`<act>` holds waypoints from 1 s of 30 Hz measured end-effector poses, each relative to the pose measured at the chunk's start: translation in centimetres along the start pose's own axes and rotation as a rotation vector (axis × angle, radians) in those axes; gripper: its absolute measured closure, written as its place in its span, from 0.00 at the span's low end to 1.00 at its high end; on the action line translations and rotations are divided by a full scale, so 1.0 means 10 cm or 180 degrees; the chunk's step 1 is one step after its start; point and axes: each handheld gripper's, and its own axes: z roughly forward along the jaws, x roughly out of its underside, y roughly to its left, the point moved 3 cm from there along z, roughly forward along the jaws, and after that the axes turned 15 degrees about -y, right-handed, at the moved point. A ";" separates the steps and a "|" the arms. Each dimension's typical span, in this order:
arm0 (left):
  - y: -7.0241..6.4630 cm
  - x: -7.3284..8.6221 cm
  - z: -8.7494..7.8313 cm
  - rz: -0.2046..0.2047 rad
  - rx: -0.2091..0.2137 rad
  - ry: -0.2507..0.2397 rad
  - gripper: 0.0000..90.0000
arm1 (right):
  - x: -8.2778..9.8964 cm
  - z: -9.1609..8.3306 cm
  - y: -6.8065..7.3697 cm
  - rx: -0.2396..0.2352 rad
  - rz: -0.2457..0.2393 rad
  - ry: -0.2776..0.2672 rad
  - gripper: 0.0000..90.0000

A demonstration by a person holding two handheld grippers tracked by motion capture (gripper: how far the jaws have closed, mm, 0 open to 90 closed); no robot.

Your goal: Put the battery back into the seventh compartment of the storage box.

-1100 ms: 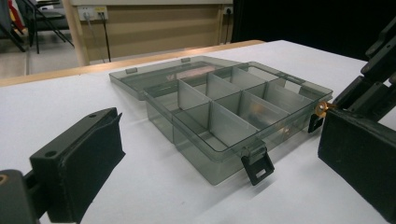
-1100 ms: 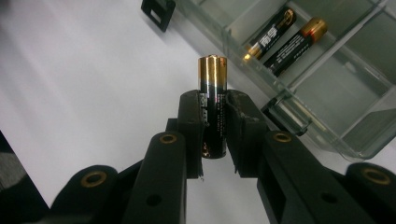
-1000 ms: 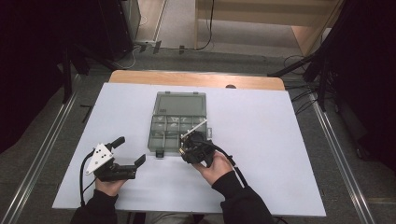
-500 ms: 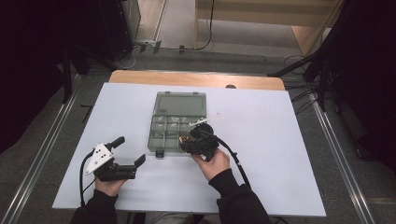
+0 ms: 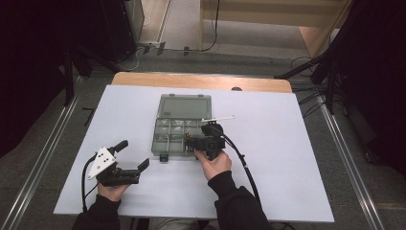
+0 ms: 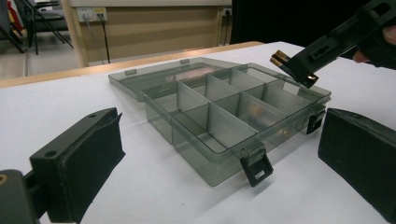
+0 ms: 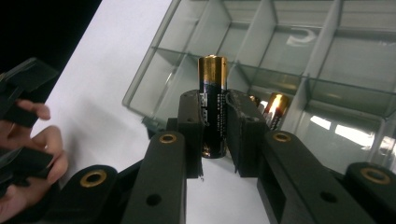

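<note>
Right claw (image 7: 214, 133) grips an AA battery (image 7: 213, 98) upright, mid-frame. Organizer box (image 5: 179, 132) compartments lie directly beyond. Left claw (image 5: 130, 155) gapes wide, lower left.

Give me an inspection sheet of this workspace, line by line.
Surface: white table, wooden far edge.
Job's things: compartment box, lid open flat behind it; battery; second battery lying in a compartment.
Clutter: thin white stick beside the box.
Grippers: right gripper shut on the battery above the box; left gripper open, apart from the box.
Cables: black cable trailing from the right gripper.
Surroundings: metal rails, dark floor.
</note>
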 end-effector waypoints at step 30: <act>0.00 0.00 0.00 0.0004 -0.0007 0.0009 0.00 | 0.02 -0.10 0.10 -0.0113 -0.1023 -0.0613 0.00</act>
